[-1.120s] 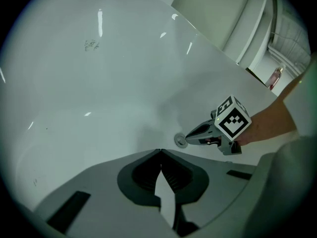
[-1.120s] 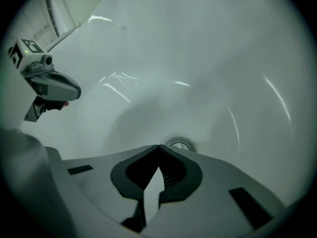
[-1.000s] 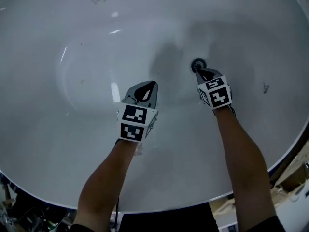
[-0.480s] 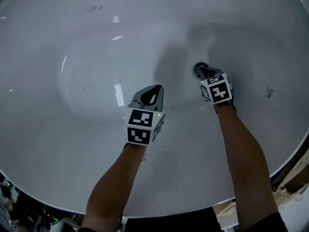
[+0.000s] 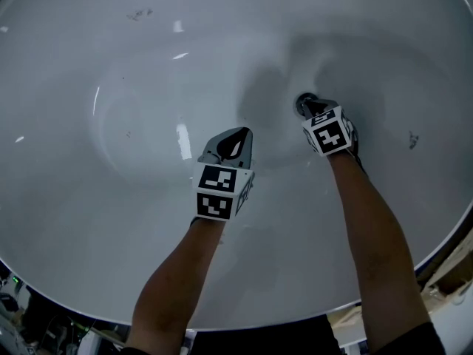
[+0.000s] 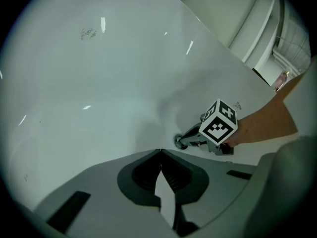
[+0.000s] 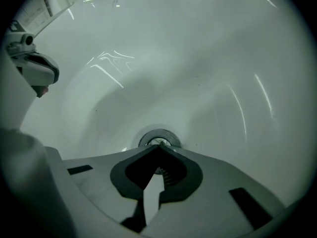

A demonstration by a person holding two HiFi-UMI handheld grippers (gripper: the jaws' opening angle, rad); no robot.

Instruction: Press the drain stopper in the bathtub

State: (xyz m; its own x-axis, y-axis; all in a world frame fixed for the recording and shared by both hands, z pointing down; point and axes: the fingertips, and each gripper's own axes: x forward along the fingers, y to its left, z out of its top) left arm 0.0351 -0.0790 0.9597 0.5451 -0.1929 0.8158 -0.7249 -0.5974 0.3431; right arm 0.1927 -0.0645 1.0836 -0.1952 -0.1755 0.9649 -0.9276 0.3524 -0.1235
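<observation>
A round chrome drain stopper [image 5: 304,103] [image 7: 159,138] [image 6: 179,141] sits at the bottom of the white bathtub [image 5: 148,65]. My right gripper [image 5: 311,108] [image 7: 159,147] is shut, and its closed tips rest on the stopper's near edge and cover part of it. Off to the left, my left gripper [image 5: 242,131] [image 6: 160,150] hangs over bare tub floor, shut with nothing in it. In the left gripper view, the right gripper [image 6: 184,140] touches the drain with its marker cube above.
The tub walls curve up all round. Small dark marks [image 5: 412,140] dot the enamel at right and at the back left. The tub's rim [image 5: 443,254] runs along the lower right, with clutter beyond it. A white fixture [image 6: 257,24] stands outside the tub.
The right gripper has stayed at the drain, its cube tipping slightly. The left gripper drifted a little right and up over the second.
</observation>
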